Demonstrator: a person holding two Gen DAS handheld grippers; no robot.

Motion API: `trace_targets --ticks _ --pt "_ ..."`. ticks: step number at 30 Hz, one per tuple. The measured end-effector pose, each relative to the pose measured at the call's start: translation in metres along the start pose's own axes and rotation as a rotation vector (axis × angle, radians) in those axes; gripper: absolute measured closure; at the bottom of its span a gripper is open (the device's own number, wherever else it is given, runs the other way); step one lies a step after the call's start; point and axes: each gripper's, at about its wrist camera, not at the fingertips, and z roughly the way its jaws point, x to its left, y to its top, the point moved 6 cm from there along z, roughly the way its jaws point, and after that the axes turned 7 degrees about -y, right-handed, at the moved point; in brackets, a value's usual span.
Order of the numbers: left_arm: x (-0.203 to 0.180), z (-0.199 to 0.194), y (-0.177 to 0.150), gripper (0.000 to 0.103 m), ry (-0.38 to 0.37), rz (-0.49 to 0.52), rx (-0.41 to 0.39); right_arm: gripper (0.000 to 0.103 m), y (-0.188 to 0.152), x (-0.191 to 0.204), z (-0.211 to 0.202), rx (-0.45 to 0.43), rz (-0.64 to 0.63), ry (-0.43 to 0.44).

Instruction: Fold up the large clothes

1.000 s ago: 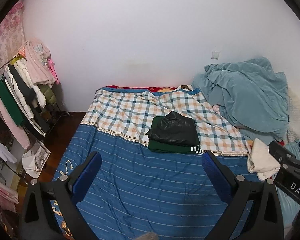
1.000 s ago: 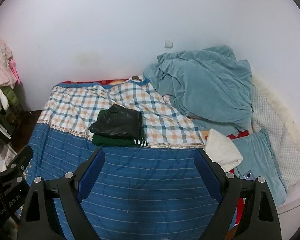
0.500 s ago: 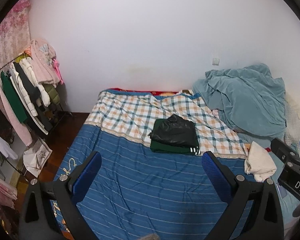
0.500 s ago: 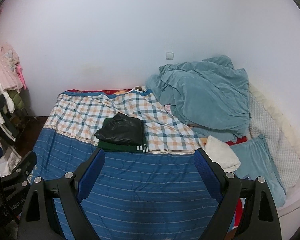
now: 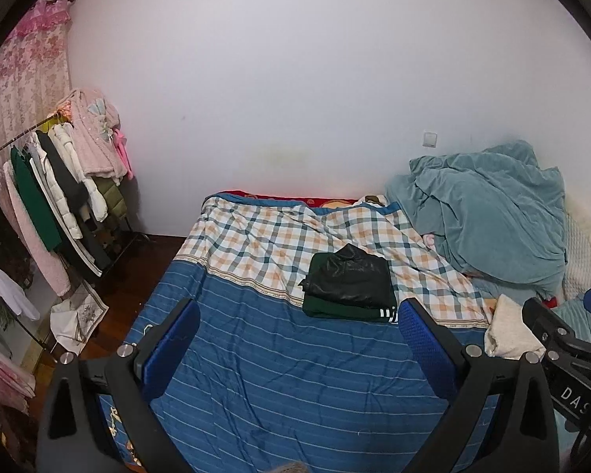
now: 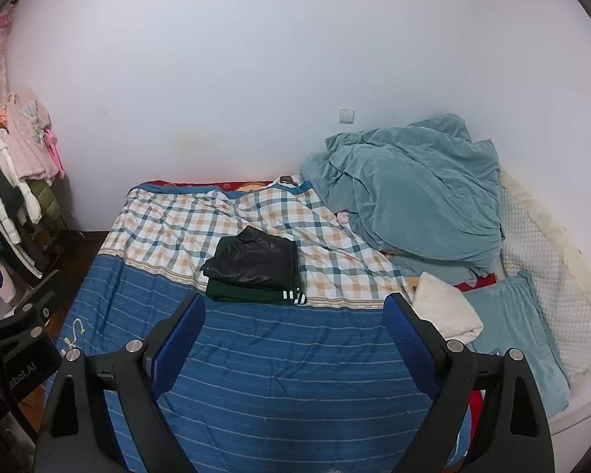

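Both cams pulled back/up; left claw (image 5: 297,333) & right claw (image 6: 295,327) spread wide, empty, above folded clothes (image 5: 350,282).

The left gripper (image 5: 299,339) hangs above the bed (image 5: 279,378) with its blue-padded fingers (image 5: 169,347) spread wide and nothing between them. Beyond it, a folded black garment (image 5: 350,276) lies on a folded green one (image 5: 346,309), at the seam where the blue stripes meet the checked cover (image 5: 272,240). A teal blanket (image 5: 488,213) is heaped to the right, a cream cloth (image 5: 508,335) nearer. The right gripper (image 5: 567,339) shows at the right edge; a clothes rack (image 5: 59,197) stands left.
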Motion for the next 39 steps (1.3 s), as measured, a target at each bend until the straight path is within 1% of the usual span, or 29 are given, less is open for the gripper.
trace_targets --ticks 14,39 --pt "0.0002 -0.0027 0.0011 0.000 -0.003 0.002 -0.004 0.009 0.0046 -0.0031 -0.0020 -0.003 0.000 0.012" --pt "-0.0051 -0.0036 0.0027 0.000 0.000 0.006 -0.003 0.009 0.0002 -0.0003 -0.0023 -0.002 0.000 0.015"
